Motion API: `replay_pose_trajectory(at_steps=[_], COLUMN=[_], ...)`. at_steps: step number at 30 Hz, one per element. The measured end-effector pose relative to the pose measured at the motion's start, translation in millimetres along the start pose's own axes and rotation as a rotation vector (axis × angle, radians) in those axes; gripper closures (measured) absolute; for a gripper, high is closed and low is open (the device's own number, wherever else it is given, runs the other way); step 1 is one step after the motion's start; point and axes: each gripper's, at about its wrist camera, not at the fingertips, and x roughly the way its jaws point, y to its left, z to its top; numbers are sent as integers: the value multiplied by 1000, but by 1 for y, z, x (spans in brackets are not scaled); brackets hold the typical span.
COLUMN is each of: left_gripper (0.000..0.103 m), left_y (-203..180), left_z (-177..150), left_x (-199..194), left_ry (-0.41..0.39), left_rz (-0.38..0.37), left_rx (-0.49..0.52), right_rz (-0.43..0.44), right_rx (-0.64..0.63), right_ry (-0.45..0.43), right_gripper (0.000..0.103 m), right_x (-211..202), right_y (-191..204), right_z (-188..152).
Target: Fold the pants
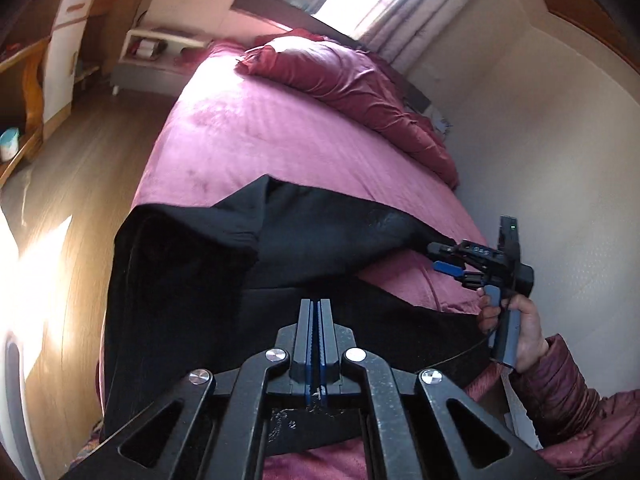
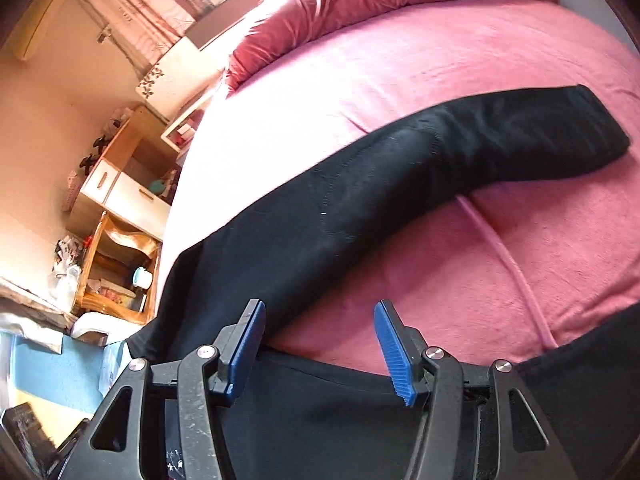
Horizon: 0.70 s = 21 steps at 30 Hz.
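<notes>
Black pants lie across the near end of a bed with a pink cover. My left gripper is shut, its tips over the black fabric; whether it pinches cloth I cannot tell. In the right wrist view one pant leg stretches away to the upper right, its hem end lying flat on the pink cover. My right gripper is open and empty, hovering over the gap between the two legs. It also shows in the left wrist view, held by a hand at the right.
A crumpled dark red duvet lies at the bed's far end by the wall. Left of the bed are wooden floor, a wooden shelf unit, a white cabinet and a low white bedside table.
</notes>
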Motion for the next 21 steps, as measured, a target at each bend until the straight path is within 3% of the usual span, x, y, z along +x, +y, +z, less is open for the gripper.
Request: replay_pose_trajectory(at_steps=[1, 3, 5, 6, 8, 14, 19, 20, 21], left_gripper=[97, 72, 64, 53, 46, 46, 48, 53, 70], left_y=[9, 28, 43, 50, 64, 88, 94, 93, 92], left_z=[2, 5, 11, 15, 20, 34, 36, 37, 38], left_x=[7, 18, 27, 32, 45, 97, 134, 138, 142], left_ry=[45, 80, 68, 60, 50, 95, 151, 150, 149], left_rz=[-2, -11, -9, -8, -49, -109, -89, -92, -88], left_rx=[-42, -155, -229, -273, -374, -583, -691, -701, -704], right_rz=[0, -5, -12, -15, -20, -47, -55, -57, -58], right_rx=[-11, -24, -16, -5, 3, 21, 16, 13, 9], right_ry=[1, 15, 34, 50, 71, 100, 97, 97, 99], right_gripper=[45, 45, 45, 45, 45, 44, 44, 44, 44], right_x=[0, 5, 14, 20, 27, 38, 35, 35, 36], right_y=[4, 9, 6, 3, -1, -14, -17, -16, -15], right_z=[-4, -14, -21, -26, -33, -43, -36, -36, -34])
